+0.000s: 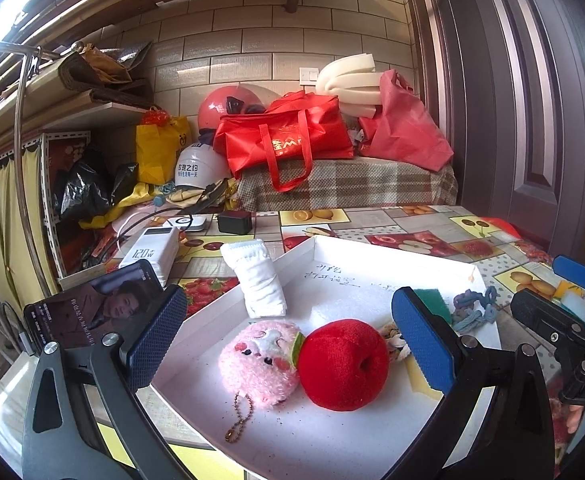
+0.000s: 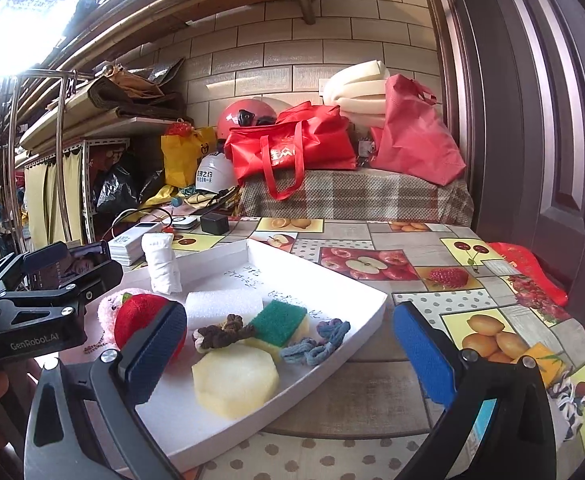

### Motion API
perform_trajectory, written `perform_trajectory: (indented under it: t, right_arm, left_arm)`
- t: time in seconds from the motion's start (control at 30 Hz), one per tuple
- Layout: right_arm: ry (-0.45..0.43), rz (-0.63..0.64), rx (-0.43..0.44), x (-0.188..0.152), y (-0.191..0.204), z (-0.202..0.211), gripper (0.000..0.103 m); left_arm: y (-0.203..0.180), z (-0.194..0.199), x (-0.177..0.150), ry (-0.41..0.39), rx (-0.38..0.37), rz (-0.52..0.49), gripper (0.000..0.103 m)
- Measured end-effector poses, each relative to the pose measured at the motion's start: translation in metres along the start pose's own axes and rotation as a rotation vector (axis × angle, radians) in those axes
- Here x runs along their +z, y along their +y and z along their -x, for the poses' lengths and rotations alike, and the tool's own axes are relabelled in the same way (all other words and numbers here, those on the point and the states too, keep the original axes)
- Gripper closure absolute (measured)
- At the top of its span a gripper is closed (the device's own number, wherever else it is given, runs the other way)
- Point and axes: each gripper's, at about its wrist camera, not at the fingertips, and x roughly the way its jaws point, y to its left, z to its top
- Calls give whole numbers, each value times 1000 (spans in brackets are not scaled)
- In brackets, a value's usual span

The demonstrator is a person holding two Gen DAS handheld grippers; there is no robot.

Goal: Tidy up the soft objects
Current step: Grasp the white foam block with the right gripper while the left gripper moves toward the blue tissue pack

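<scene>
A shallow white tray [image 2: 344,322] lies on a tabletop [image 2: 412,248] covered with a fruit-patterned cloth. Inside the tray sit several soft things. A red plush apple [image 1: 342,364] lies touching a pink plush keychain toy [image 1: 258,362] with a small bead chain. A rolled white sock [image 1: 258,278] stands upright near the tray's far left wall. In the right wrist view, a white foam block [image 2: 222,306] lies behind a brown and cream knotted rope toy [image 2: 224,334]. Just beside them is a green and yellow scouring sponge [image 2: 280,326], with a pale yellow octagonal sponge [image 2: 234,380] in front. A blue-grey knotted cord [image 2: 318,342] rests near the tray's right wall.

The left claw [image 1: 288,354] hangs over the tray's near end, its blue-padded fingers [image 1: 424,346] spread wide on either side of the apple and pink toy, gripping nothing. The right claw [image 2: 290,354] is spread wide too, empty, straddling the tray's right edge, with one finger over the tray and the other over the tabletop.

Beyond the tray, a white power bank [image 1: 152,252] and a phone [image 1: 96,308] rest at the left of the tabletop.
</scene>
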Motion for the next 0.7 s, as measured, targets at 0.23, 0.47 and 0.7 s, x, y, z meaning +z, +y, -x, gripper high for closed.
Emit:
perform_trajectory:
  t: [0.23,0.47,0.7]
  right_arm:
    - [17,-64,-77,-13,-56,40,0]
    - [180,-176,-66,-24,-153,38,0]
    - [342,-249,51,-36,-174,9,0]
  left_arm:
    - [-45,19,-5,17,-128,-66,0]
    - [-105,28,-10,81,-310,-127,0]
    - [-147,25,-12,147,-372,-172,0]
